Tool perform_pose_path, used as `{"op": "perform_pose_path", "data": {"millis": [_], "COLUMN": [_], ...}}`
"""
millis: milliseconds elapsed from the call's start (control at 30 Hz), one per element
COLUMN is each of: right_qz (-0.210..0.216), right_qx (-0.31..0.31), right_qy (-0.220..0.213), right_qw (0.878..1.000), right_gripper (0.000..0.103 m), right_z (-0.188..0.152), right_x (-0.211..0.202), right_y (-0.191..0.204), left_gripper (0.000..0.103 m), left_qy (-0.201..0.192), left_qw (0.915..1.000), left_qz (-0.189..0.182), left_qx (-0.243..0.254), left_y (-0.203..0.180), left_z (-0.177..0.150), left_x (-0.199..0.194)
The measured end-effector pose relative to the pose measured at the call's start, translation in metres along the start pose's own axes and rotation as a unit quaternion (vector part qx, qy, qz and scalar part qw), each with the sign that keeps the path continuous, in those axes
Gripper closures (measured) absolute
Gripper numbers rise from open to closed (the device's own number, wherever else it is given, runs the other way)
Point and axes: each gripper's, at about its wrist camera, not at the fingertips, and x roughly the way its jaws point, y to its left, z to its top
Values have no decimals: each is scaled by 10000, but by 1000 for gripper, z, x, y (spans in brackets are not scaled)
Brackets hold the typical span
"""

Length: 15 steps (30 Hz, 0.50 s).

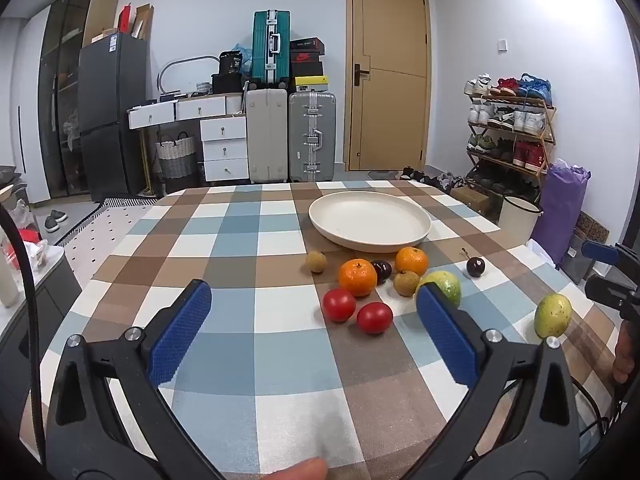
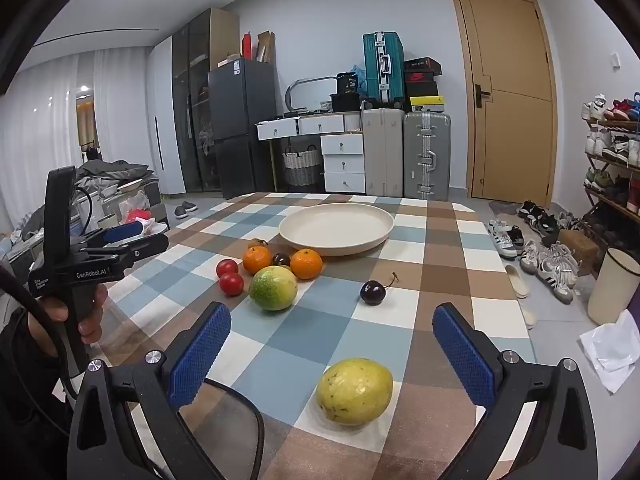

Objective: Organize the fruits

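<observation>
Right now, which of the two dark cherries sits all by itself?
The dark round cherry with the curved stem, alone on the checked tablecloth. The other dark cherry is squeezed between the two round oranges.

Black plastic frames on left gripper [image 1: 312, 316] and right gripper [image 2: 332, 338], blue knurled pads [image 2: 200, 354], silver screws [image 2: 155, 357] at the pivots. White "GenRobot.AI" lettering at left of the right-wrist frame, beside a black cable [image 2: 36, 312] and bare-skinned fingers [image 2: 90, 322].
</observation>
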Motion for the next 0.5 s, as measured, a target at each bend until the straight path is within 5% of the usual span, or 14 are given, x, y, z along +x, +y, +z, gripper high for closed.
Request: {"op": "perform_pose_path", "data": {"millis": [500], "right_qz": [-65], "right_qx": [121], "right_qy": [44], "right_qw": [9999], "right_gripper": [0], "right_z": [1], "right_x": [1], "right_y": [-3], "left_gripper": [1], "left_qy": [8], "left_qw": [10000], "left_qz": [3], "left_qx": [88], "left_y": [0], "left_z": [3], "left_x": [-1]}}
